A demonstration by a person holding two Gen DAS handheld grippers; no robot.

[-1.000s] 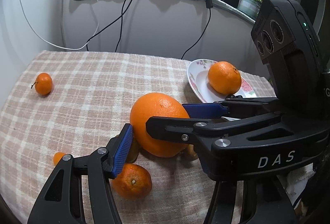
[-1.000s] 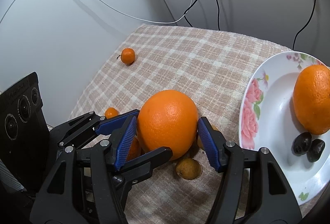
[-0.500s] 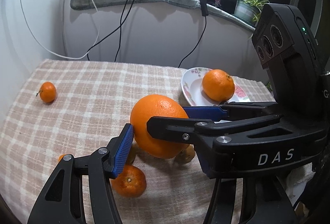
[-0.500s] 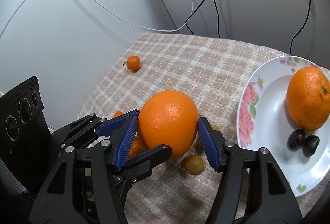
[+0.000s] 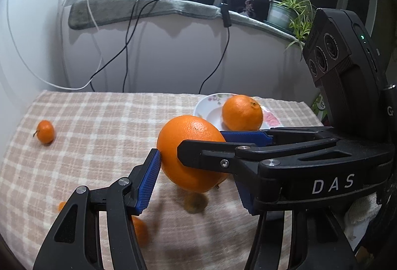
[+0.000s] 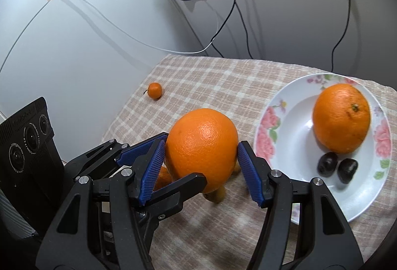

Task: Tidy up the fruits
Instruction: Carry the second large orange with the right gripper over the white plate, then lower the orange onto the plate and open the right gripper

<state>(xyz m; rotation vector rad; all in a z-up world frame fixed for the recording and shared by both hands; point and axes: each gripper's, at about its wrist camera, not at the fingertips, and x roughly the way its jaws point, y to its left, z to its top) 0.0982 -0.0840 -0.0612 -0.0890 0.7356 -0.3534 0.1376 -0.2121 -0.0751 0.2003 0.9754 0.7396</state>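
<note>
A: What's nearest?
B: Both grippers hold one big orange (image 6: 201, 145) up off the checked cloth (image 5: 99, 126). The right gripper (image 6: 202, 165) has its blue pads pressed on the orange's two sides. The left gripper (image 5: 196, 178) is closed on it too, crosswise; its near pad (image 5: 148, 183) touches the fruit's side.
A: Under it?
B: A small brownish fruit (image 5: 194, 200) and a small orange (image 5: 140, 230) on the cloth, both blurred.
A: Further off?
B: A flowered plate (image 6: 297, 126) to the right, with another orange (image 6: 341, 117) and two dark fruits (image 6: 327, 163) in it. A tiny orange (image 6: 154, 90) lies well apart, near the cloth's far left edge.
</note>
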